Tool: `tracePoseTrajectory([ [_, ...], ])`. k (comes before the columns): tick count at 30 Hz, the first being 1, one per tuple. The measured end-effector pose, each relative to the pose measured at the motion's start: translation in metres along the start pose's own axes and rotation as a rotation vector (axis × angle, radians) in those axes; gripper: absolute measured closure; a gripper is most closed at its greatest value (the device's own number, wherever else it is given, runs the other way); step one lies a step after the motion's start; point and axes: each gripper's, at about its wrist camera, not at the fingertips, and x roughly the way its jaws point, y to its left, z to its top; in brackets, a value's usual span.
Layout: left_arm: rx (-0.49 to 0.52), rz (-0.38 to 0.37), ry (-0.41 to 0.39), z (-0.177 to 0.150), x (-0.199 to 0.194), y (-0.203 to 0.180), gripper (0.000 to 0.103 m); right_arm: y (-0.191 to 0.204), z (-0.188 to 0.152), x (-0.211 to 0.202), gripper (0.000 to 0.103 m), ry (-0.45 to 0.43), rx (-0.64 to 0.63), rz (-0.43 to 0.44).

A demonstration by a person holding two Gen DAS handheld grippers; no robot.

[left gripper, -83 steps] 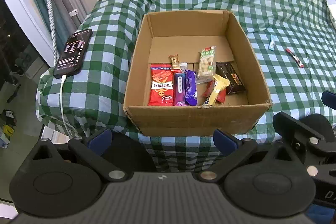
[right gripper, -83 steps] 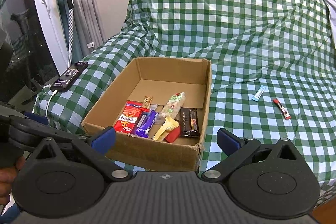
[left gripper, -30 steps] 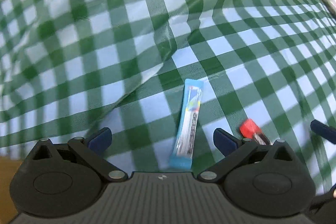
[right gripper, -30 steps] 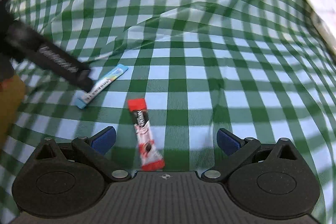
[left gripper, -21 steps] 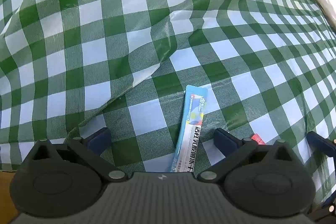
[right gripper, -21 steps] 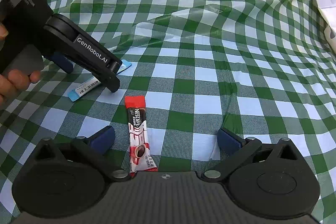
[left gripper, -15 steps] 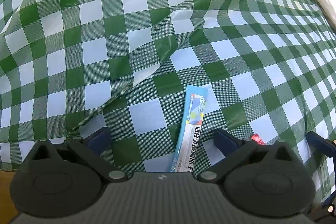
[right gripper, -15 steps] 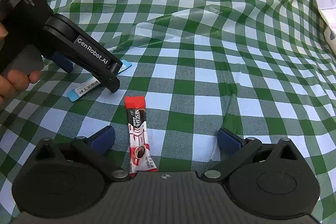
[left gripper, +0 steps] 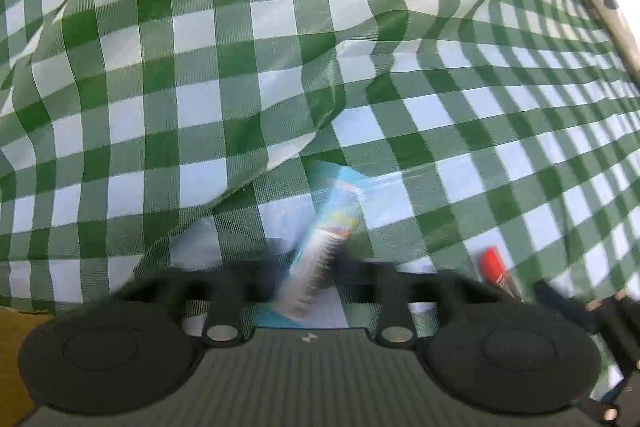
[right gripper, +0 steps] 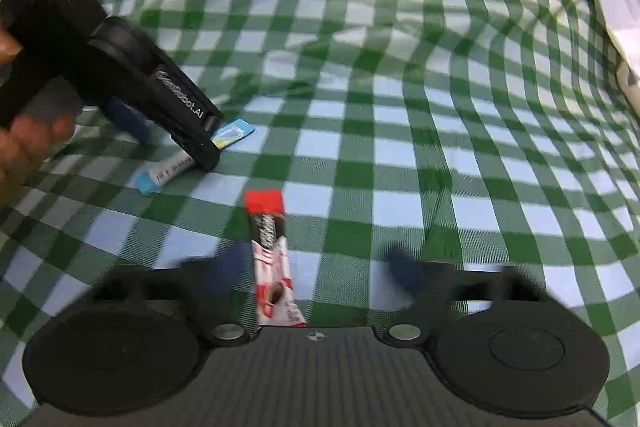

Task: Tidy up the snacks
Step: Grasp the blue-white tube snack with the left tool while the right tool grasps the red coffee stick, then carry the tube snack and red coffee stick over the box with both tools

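Note:
A light blue stick sachet (left gripper: 320,247) lies on the green checked cloth (left gripper: 200,67). My left gripper (left gripper: 310,275) is blurred, its fingers drawn in on both sides of the sachet's middle. In the right wrist view the left gripper (right gripper: 200,143) straddles the blue sachet (right gripper: 168,171). A red and white coffee stick (right gripper: 272,259) lies between the fingers of my right gripper (right gripper: 316,267), which are blurred and partly closed, one beside the stick, the other apart from it. The red stick also shows in the left wrist view (left gripper: 496,269).
The checked cloth (right gripper: 400,67) is wrinkled, with a raised fold (left gripper: 320,107) just beyond the blue sachet. A white fabric edge (right gripper: 608,7) lies at the far right. A cardboard corner (left gripper: 12,347) shows at the lower left.
Both grippers' fingers have moved inward from wide open. The left ones have closed onto the blue sachet, which has tilted. The right ones have narrowed around the red stick.

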Motion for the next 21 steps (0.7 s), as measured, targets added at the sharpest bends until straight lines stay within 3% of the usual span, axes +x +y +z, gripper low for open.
tracePoseTrajectory([
  [1,-0.016,-0.009,0.014,0.000,-0.001,0.003,0.087,0.002,0.001,-0.002,0.077,0.004,-0.008,0.000],
  [3,-0.021,-0.003,0.022,-0.002,-0.006,0.006,0.088,0.004,0.003,-0.003,0.091,0.023,-0.014,-0.016],
  [10,-0.045,-0.064,-0.041,-0.024,-0.088,0.010,0.088,-0.001,0.016,-0.043,0.092,0.037,0.116,-0.046],
  [16,-0.024,-0.027,-0.083,-0.068,-0.182,0.010,0.088,0.022,0.031,-0.129,0.092,-0.052,0.212,-0.031],
  [21,-0.054,-0.008,-0.109,-0.119,-0.256,0.029,0.088,0.068,0.036,-0.204,0.092,-0.094,0.241,0.030],
])
